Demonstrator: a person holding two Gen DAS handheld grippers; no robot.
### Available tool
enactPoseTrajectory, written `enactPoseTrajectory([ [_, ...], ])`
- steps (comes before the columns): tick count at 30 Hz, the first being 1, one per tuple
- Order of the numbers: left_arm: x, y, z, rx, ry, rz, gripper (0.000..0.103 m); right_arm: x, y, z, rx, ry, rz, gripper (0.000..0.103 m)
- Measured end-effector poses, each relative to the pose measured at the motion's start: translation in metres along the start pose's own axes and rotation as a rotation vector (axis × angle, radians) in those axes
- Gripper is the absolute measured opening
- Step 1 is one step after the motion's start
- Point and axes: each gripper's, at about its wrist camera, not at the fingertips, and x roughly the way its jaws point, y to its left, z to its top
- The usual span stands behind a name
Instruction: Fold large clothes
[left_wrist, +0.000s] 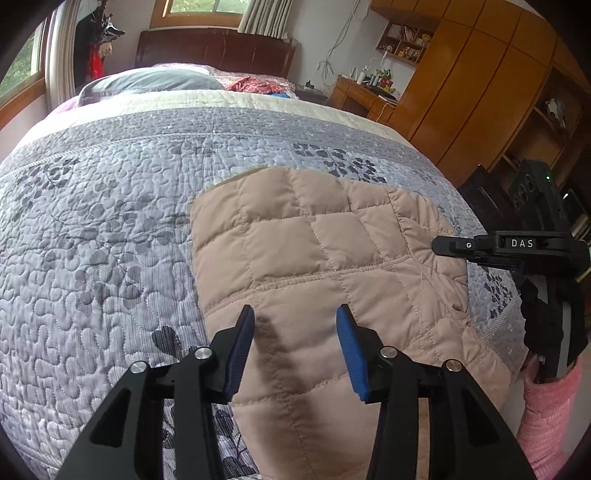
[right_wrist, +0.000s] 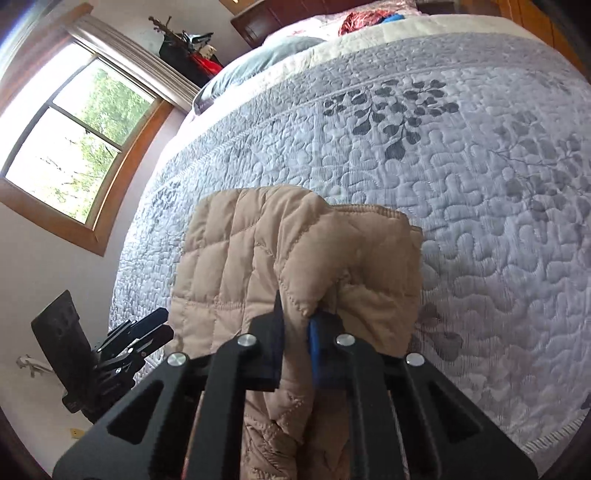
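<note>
Jacket, tan and quilted, lies folded near the bed's foot edge, its length running away toward the pillows. Right gripper is clamped on its near fold; left gripper hovers above it, jaws apart.

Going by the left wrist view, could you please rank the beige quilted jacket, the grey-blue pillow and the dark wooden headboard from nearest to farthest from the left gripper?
1. Beige quilted jacket: directly under the open left gripper.
2. Grey-blue pillow: far end of the bed, left.
3. Dark wooden headboard: behind the pillow, against the wall.
</note>
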Motion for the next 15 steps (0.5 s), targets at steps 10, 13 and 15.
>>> enactPoseTrajectory([
  [10,0.039,-0.010,-0.006,0.069,0.073,0.025,0.050,0.037,-0.031,-0.018,0.030,0.047,-0.091,0.011],
  [13,0.044,-0.007,-0.001,0.057,0.092,0.024,0.051,0.041,-0.035,-0.018,0.050,0.058,-0.084,0.012],
  [15,0.039,-0.005,0.003,0.037,0.106,0.019,0.050,0.031,-0.034,-0.017,0.069,0.049,-0.081,0.013],
])
